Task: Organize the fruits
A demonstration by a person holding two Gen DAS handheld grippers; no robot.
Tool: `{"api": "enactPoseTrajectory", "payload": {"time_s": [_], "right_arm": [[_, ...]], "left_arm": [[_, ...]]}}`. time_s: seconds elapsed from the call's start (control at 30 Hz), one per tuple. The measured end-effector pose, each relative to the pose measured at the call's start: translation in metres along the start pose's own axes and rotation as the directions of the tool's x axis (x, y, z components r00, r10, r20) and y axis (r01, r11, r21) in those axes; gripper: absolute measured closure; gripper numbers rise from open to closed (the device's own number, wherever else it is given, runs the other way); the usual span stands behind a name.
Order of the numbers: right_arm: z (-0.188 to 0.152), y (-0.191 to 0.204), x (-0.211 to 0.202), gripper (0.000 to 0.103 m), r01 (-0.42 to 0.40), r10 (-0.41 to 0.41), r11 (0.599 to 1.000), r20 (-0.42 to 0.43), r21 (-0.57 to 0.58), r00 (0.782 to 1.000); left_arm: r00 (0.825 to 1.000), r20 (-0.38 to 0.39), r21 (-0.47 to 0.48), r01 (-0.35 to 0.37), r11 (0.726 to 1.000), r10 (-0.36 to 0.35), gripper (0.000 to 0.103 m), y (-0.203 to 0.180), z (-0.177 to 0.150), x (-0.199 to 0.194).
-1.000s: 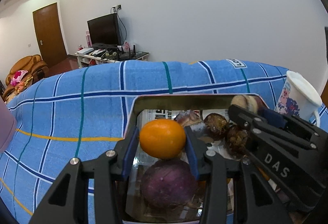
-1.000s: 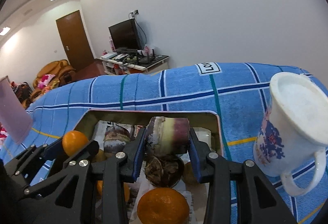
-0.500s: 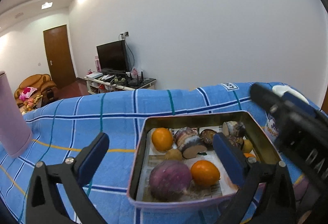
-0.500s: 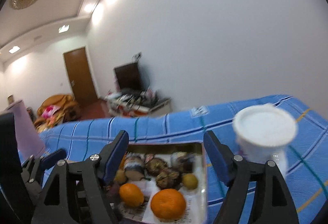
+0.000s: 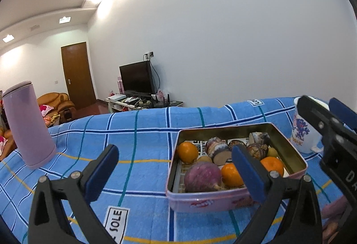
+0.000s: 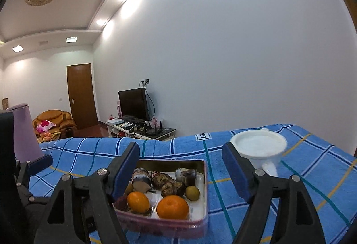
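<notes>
Right gripper (image 6: 180, 168), jaws apart and empty, above the fruit tin (image 6: 202, 219); white mug (image 6: 258, 147) right, on blue checked cloth (image 6: 301, 168)

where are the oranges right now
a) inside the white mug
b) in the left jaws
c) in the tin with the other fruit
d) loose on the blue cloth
c: three oranges lie in the tin among the other fruit; both sets of jaws are open and empty.

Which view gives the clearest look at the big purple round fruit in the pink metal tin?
Left wrist view: the purple round fruit sits unblocked at the pink metal tin's near corner. In the right wrist view, only a reddish sliver peeks from behind a jaw.
</notes>
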State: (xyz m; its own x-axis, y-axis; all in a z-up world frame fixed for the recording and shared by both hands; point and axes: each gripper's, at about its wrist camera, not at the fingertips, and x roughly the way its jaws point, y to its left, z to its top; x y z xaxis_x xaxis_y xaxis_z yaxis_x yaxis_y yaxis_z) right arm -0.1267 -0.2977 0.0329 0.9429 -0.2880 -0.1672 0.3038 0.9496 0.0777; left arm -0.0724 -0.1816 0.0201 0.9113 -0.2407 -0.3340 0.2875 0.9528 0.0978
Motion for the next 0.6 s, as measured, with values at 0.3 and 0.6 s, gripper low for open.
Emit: {"api": "enactPoseTrajectory", "payload": {"time_s": [0.3,0.6], "right_arm": [[-0.004,-0.002,-0.032,0.025,0.040,-0.039,0.999,0.032,-0.015,0.999],[-0.004,0.003,-0.044,0.025,0.059,-0.057,0.997,0.053,-0.042,0.997]], "left_arm": [[0.999,0.027,-0.002,0.026,1.000,-0.026,0.000,0.004,-0.007,-0.027],[0.998,0.038,0.000,0.042,0.999,-0.042,0.000,0.005,-0.010,-0.037]]}}
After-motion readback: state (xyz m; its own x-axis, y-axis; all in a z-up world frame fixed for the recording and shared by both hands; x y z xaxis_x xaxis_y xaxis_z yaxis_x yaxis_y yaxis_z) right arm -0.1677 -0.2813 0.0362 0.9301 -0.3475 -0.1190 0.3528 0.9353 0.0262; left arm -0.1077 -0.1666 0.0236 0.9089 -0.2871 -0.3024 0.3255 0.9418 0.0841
